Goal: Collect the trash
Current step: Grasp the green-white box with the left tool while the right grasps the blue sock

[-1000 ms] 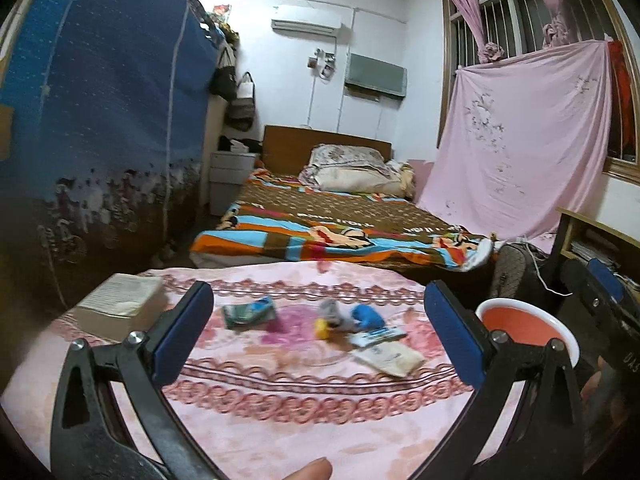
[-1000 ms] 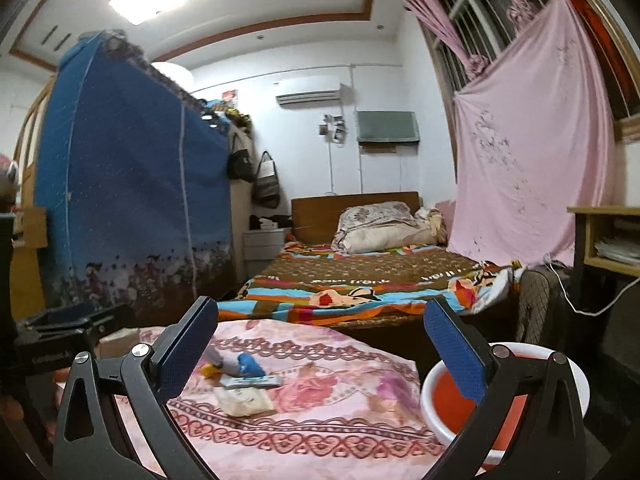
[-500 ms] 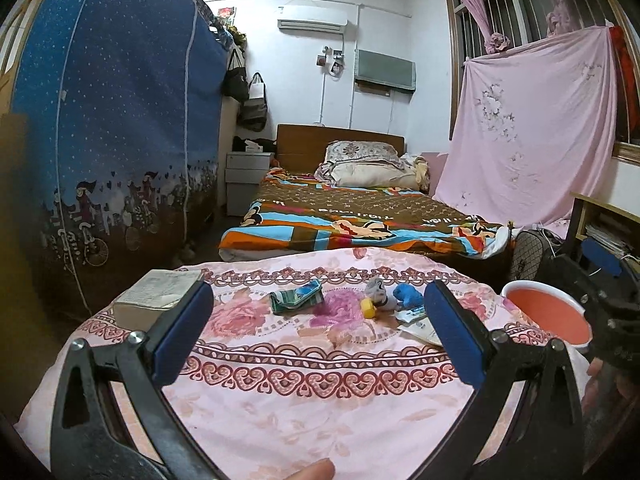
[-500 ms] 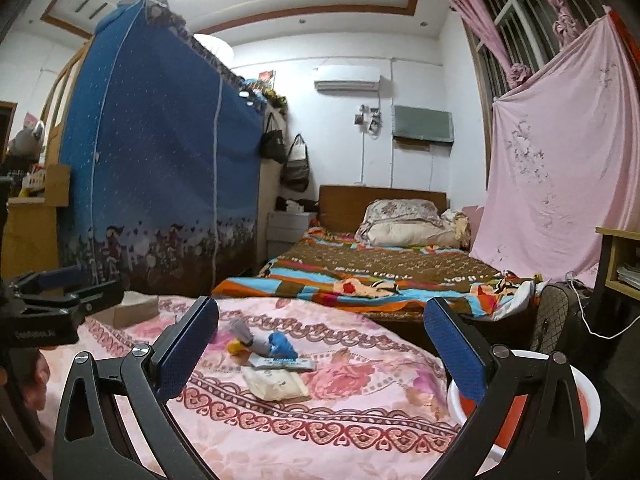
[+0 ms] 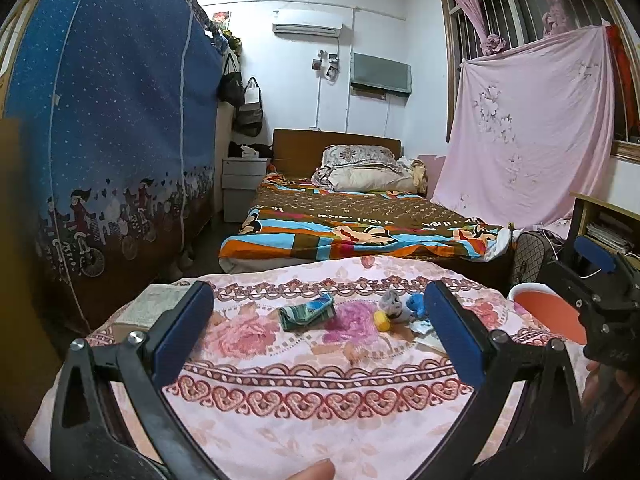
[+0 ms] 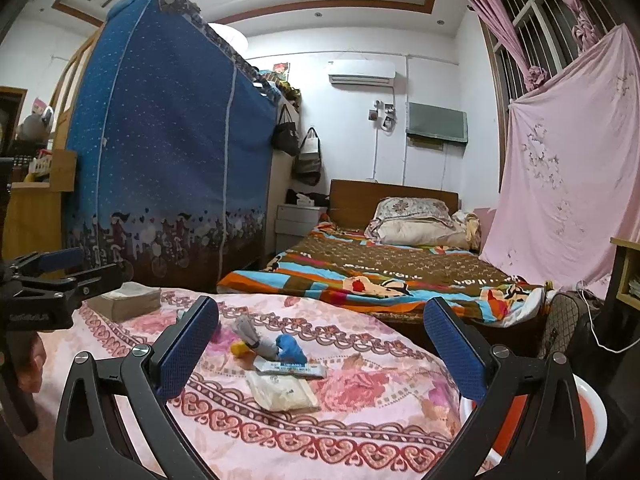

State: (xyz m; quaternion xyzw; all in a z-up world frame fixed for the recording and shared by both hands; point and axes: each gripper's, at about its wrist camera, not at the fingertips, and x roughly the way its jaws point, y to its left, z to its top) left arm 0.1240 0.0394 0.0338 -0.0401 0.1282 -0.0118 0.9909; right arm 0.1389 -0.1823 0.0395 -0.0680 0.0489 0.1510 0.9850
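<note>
Several bits of trash lie on a table with a pink floral cloth (image 5: 304, 408): a green crumpled wrapper (image 5: 307, 313), a yellow lump (image 5: 382, 321), a grey wad (image 5: 392, 303), a blue crumpled piece (image 6: 291, 349), a flat printed wrapper (image 6: 291, 369) and a white packet (image 6: 282, 392). My left gripper (image 5: 318, 332) is open and empty, held above the table's near edge. My right gripper (image 6: 320, 350) is open and empty at the table's right side, short of the trash. An orange bin with a white rim (image 5: 546, 312) stands right of the table, also in the right wrist view (image 6: 588, 420).
A tissue box (image 6: 126, 300) sits at the table's far left. Beyond the table is a bed with a colourful blanket (image 5: 360, 232). A blue fabric wardrobe (image 5: 112, 140) stands on the left. A shelf (image 5: 604, 224) and a bag are on the right.
Both grippers have risen and drawn back a little, so the table and trash sit lower and farther in view. Both stay open and empty.
</note>
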